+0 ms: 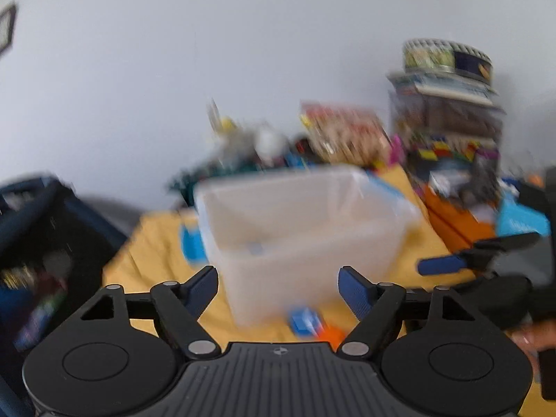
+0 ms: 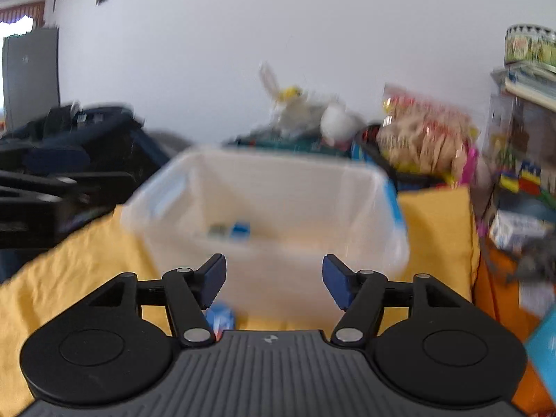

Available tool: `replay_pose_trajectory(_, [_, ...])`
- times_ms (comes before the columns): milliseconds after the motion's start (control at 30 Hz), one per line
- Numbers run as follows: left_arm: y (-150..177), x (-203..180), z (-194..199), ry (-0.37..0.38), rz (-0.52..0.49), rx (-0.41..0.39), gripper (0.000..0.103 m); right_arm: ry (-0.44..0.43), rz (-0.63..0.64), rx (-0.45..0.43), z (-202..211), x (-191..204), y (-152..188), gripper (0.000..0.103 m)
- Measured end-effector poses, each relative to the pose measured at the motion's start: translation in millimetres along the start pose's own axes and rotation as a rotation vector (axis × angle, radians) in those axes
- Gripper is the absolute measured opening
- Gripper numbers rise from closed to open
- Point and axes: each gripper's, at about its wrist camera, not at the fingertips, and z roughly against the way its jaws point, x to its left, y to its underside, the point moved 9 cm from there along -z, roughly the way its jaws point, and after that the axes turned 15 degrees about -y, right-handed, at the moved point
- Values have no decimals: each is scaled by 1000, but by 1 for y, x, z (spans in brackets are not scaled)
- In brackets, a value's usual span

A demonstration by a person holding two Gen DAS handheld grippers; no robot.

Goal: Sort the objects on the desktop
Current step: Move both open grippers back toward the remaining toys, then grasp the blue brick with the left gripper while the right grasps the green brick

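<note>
A translucent plastic bin (image 1: pixel 302 229) stands on a yellow cloth (image 1: pixel 156 243); it also shows in the right wrist view (image 2: pixel 274 208). Small blue and grey items (image 2: pixel 231 230) lie on its floor. My left gripper (image 1: pixel 278 290) is open and empty, in front of the bin's near wall. My right gripper (image 2: pixel 274 279) is open and empty, just before the bin's near rim; it shows from the side in the left wrist view (image 1: pixel 448 264). A small blue packet (image 1: pixel 305 321) and an orange piece (image 1: pixel 332 335) lie on the cloth by the bin; the packet also shows in the right wrist view (image 2: pixel 219 318). Both views are blurred.
Behind the bin is a cluttered heap with a snack bag (image 2: pixel 424 135) and a white object (image 2: pixel 335 121). A stack of boxes and a round tin (image 1: pixel 448 57) stands at the right. A dark bag (image 2: pixel 80 139) lies at the left. An orange surface (image 1: pixel 455 219) borders the cloth on the right.
</note>
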Motion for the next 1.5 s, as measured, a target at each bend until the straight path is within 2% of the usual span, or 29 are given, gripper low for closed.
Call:
replay_pose_trajectory(67, [26,-8,-5,11,-13,76,79,2,-31,54,-3,1,23,65])
replay_pose_trajectory(167, [58,-18,-10,22,-46,149,79,-16,-77,118,-8,1,51,65])
replay_pose_trajectory(400, [110,-20,-15,42,-59,275,74,-44,30,242,-9,15,91,63])
replay_pose_trajectory(500, [111,-16,-19,25,-69,261,72,-70,47,278,-9,23,110,63])
replay_pose_trajectory(600, [97,-5,-32,-25,-77,228,71,-96,63,315,-8,34,125,61])
replay_pose_trajectory(700, [84,-1,-53,-44,-140,195,62,-104,64,330,-8,41,131,60])
replay_pose_trajectory(767, [82,-4,-69,-23,-226,215,51,-103,65,329,-8,43,132,60])
replay_pose_trajectory(833, [82,-10,-79,32,-281,221,51,-101,67,332,-7,45,132,61])
replay_pose_trajectory(867, [83,-12,-82,63,-290,226,47,-99,70,332,-7,46,133,61])
replay_pose_trajectory(933, [87,-11,-87,129,-243,272,38,-99,74,336,-6,48,134,61])
replay_pose_trajectory(967, [87,-9,-86,130,-212,295,34,-100,74,339,-6,48,135,61])
replay_pose_trajectory(1133, [104,0,-56,189,-12,399,34,-93,85,343,-7,50,134,61])
replay_pose_trajectory(1233, [119,-3,-26,232,81,431,34,-96,97,335,-7,52,129,61])
replay_pose_trajectory(1367, [127,-10,-1,239,98,429,34,-111,124,304,-13,58,118,61])
replay_pose_trajectory(1500, [123,-4,13,190,34,372,38,-149,148,268,-27,65,101,57])
